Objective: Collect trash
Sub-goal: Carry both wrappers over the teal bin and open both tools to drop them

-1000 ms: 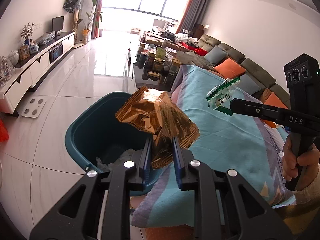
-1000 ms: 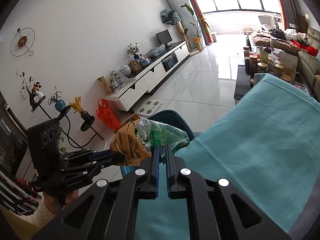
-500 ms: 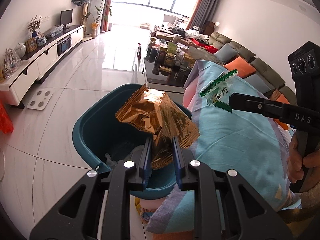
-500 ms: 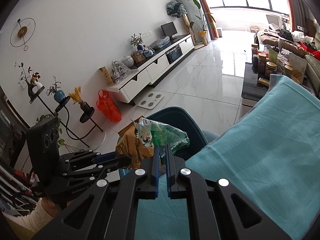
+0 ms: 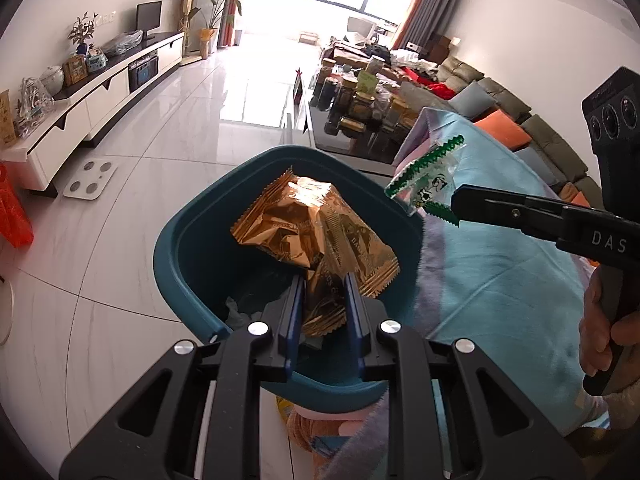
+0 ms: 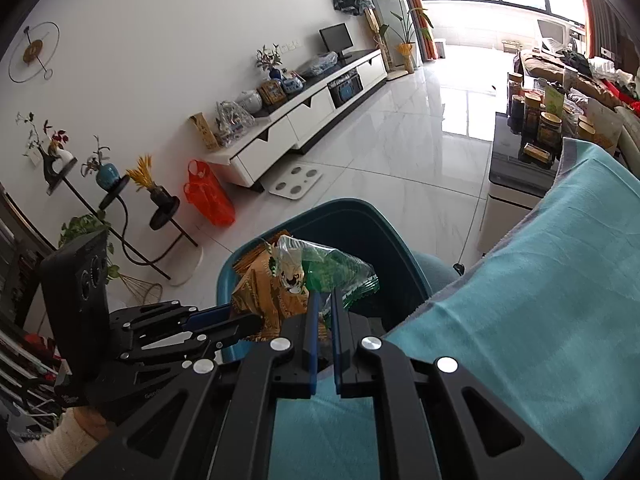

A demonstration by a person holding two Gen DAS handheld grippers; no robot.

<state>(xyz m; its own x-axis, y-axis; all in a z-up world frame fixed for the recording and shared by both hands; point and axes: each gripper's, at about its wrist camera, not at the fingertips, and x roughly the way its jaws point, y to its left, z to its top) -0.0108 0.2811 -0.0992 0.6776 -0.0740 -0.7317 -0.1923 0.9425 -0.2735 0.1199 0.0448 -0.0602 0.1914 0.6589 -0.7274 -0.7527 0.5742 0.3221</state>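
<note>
Two views are on my screen. From the left wrist view, I read the left gripper (image 5: 322, 300) as clenched on a crumpled gold-brown foil snack wrapper (image 5: 312, 232), its lower end pinched between the blue-lined fingers (image 5: 294, 312). The wrapper hangs over the open mouth of a dark teal plastic waste bin (image 5: 188, 248), which stands on the white tiled floor (image 5: 168, 144) against the edge of a light blue cloth-covered surface (image 5: 492, 272). Crumpled waste lies at the bin's bottom. At right, the right gripper (image 5: 454, 206) holds a small clear wrapper with green serrated edges (image 5: 426, 176) above the bin's far right rim. A hand (image 5: 604, 340) grips its handle.

From the right wrist view, I read the right gripper (image 6: 325, 300) as clamped nearly flat on the green-edged wrapper (image 6: 332, 270), over the bin (image 6: 360, 220). The left gripper (image 6: 256, 322) enters from the left with the gold wrapper (image 6: 264, 288) just beside and touching the green one. The cloth (image 6: 520, 320) fills the right side.
</note>
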